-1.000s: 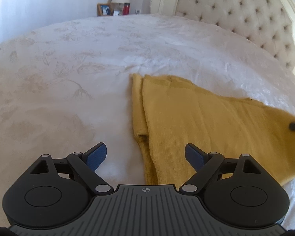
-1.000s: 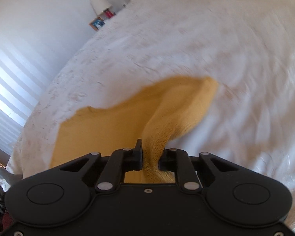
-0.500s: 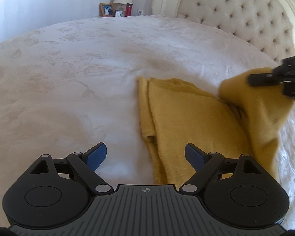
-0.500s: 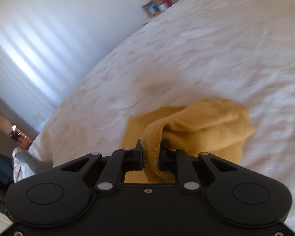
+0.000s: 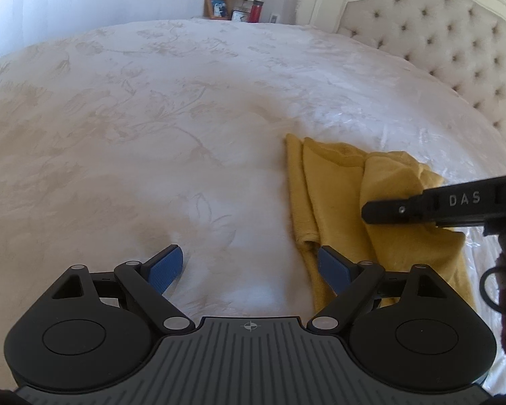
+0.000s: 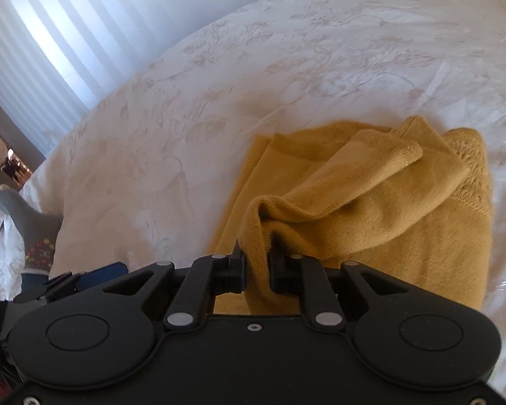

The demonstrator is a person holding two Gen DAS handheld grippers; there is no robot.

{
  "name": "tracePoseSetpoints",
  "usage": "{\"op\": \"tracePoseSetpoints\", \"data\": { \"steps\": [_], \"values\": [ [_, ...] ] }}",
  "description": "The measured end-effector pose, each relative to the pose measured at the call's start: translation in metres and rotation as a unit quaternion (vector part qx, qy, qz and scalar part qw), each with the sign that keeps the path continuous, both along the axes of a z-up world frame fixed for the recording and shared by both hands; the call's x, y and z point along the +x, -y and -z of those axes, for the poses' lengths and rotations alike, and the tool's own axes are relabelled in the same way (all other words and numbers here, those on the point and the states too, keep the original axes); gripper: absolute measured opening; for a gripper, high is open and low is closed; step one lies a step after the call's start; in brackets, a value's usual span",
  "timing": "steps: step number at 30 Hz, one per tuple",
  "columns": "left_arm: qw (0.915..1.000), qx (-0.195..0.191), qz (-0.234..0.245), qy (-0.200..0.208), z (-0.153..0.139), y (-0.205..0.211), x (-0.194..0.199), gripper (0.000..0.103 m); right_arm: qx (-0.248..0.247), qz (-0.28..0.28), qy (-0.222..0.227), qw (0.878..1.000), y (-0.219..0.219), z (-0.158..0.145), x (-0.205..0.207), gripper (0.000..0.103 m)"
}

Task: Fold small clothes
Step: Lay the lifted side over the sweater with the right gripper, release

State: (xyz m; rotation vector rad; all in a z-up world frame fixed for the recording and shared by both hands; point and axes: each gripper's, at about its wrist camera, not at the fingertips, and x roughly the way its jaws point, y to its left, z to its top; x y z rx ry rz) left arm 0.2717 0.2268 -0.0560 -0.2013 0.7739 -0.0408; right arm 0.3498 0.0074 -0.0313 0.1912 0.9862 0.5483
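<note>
Pinching yellow knit (image 6: 371, 202), right tool (image 6: 256, 263) over bed (image 6: 286, 67); left tool (image 5: 249, 263) spread, low.

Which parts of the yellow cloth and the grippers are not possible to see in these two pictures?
- Left wrist view: the right gripper covers part of the yellow cloth; its jaws look edge-on.
- Right wrist view: the gripper body hides the cloth's near edge.
- Left gripper: only a corner shows in the right wrist view.

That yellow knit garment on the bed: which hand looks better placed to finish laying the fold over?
The right. The right gripper is shut on the yellow knit garment, carrying its edge over the flat part. The left gripper is open over the bedspread, holding nothing.
</note>
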Motion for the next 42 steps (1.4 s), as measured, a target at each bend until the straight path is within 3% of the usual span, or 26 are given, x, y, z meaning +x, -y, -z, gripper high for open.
{"op": "tracePoseSetpoints", "data": {
  "steps": [3,4,6,14,17,23,25,29,34,39,40,42],
  "values": [
    [1.0,-0.001,-0.001,-0.002,0.001,-0.001,0.0,0.087,0.019,-0.012,-0.016,1.0,-0.006,0.005,0.005,0.037],
    [1.0,-0.001,0.0,-0.002,0.001,-0.001,0.0,0.087,0.035,-0.015,-0.016,0.999,-0.004,0.004,0.004,0.048],
    [1.0,0.0,0.0,-0.004,0.002,-0.002,0.0,0.087,0.069,-0.017,-0.017,0.997,0.002,0.0,0.003,0.057],
    [1.0,-0.007,-0.002,-0.007,0.005,-0.004,0.001,0.087,0.163,-0.035,0.004,0.986,0.029,-0.025,-0.011,0.058],
    [0.9999,-0.008,-0.006,-0.007,0.005,-0.007,0.0,0.087,0.166,-0.027,0.03,0.985,0.034,-0.034,-0.017,0.058],
    [0.9998,-0.012,-0.018,0.0,0.001,-0.014,0.0,0.087,0.054,-0.04,0.053,0.996,0.02,-0.024,-0.036,0.055],
    [0.9997,-0.014,-0.02,0.002,0.0,-0.016,-0.001,0.087,0.01,-0.064,0.061,0.996,0.008,-0.013,-0.049,0.051],
    [0.9997,-0.023,0.001,0.008,-0.001,-0.013,-0.003,0.087,-0.027,-0.116,0.037,0.992,-0.007,0.013,-0.07,0.05],
    [0.9966,-0.066,0.049,0.01,-0.002,-0.005,-0.004,0.087,-0.084,-0.113,0.116,0.983,-0.001,0.003,-0.107,0.049],
    [0.9883,-0.124,0.088,0.008,0.002,0.006,-0.003,0.087,-0.196,-0.104,0.202,0.954,0.017,-0.002,-0.15,0.049],
    [0.9871,-0.127,0.097,0.008,0.005,0.009,-0.002,0.083,-0.215,-0.105,0.213,0.947,0.018,-0.001,-0.154,0.049],
    [0.9849,-0.128,0.116,0.016,0.009,0.019,-0.002,0.044,-0.249,-0.104,0.227,0.936,0.019,0.001,-0.161,0.049]
  ]
}}
